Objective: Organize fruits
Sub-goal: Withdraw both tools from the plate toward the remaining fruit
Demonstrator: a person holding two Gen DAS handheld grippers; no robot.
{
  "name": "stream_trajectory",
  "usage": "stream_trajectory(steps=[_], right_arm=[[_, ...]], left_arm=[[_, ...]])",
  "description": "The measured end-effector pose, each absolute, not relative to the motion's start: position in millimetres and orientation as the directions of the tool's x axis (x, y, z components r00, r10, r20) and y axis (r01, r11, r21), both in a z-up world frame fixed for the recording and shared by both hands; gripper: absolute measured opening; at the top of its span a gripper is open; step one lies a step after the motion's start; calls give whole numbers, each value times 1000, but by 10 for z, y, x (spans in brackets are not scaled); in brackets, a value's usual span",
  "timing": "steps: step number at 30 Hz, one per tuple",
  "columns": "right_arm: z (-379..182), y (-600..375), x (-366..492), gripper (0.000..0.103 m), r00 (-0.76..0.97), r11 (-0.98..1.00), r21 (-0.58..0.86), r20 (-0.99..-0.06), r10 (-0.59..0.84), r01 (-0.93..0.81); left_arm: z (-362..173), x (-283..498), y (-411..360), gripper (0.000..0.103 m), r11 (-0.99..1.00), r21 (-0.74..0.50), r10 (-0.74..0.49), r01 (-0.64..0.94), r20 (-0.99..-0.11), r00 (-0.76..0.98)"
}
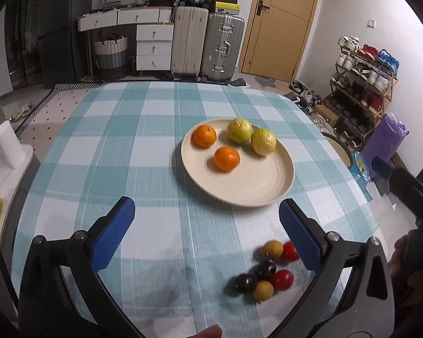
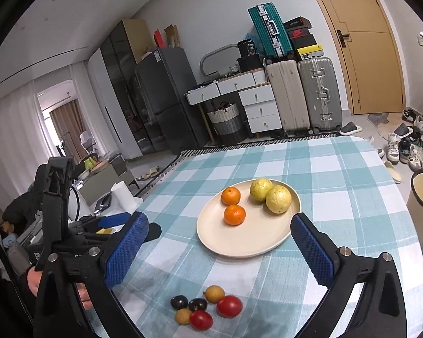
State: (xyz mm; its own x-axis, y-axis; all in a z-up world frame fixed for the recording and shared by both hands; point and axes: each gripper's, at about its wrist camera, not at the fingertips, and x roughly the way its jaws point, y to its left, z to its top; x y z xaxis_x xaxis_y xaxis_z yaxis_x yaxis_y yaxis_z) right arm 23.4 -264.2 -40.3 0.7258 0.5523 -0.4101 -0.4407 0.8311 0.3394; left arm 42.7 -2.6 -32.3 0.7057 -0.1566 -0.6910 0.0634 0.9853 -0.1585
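**A:** What are your fingers doing?

**B:** Your left gripper (image 1: 206, 214) has its blue pads (image 1: 112, 233) spread wide with nothing between them but the checked tablecloth (image 1: 132, 146). Your right gripper (image 2: 220, 233) is spread just as wide and also holds nothing; the near rim of the plate (image 2: 239, 242) shows in the gap between its pads.

**A:** And the fruit?

**B:** Just in front of your grippers, a small cluster lies on the cloth, touching or nearly so: two red tomatoes (image 2: 229, 306), two dark plums (image 2: 197, 304) and two tan round fruits (image 2: 215, 293). In the left view the cluster sits close to your left gripper's right pad.

**A:** Further out?

**B:** The cream plate holds two oranges (image 1: 226, 159) toward the left and two yellow-green fruits (image 1: 263, 141) side by side toward the back right. The near half of the plate is bare.

**A:** Beyond the table?

**B:** Suitcases (image 1: 222, 48), white drawers (image 1: 154, 47) and a wooden door (image 1: 282, 22) stand along the far wall.
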Motion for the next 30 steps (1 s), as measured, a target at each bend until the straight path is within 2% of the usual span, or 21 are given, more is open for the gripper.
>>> stream_trajectory(steps=[9, 19, 30], right_arm=[[-538, -2660, 65, 103, 707, 834, 346, -446, 549, -429], [-825, -2504, -109, 103, 640, 835, 345, -537, 550, -429], [-1167, -2401, -225, 103, 560, 812, 410, -588, 583, -415]], left_arm=[[-531, 172, -68, 102, 985, -161, -162, 66, -714, 682], [-823, -103, -111, 102, 983, -174, -175, 66, -744, 645], [-1139, -285, -7, 102, 980, -197, -178, 33, -782, 597]])
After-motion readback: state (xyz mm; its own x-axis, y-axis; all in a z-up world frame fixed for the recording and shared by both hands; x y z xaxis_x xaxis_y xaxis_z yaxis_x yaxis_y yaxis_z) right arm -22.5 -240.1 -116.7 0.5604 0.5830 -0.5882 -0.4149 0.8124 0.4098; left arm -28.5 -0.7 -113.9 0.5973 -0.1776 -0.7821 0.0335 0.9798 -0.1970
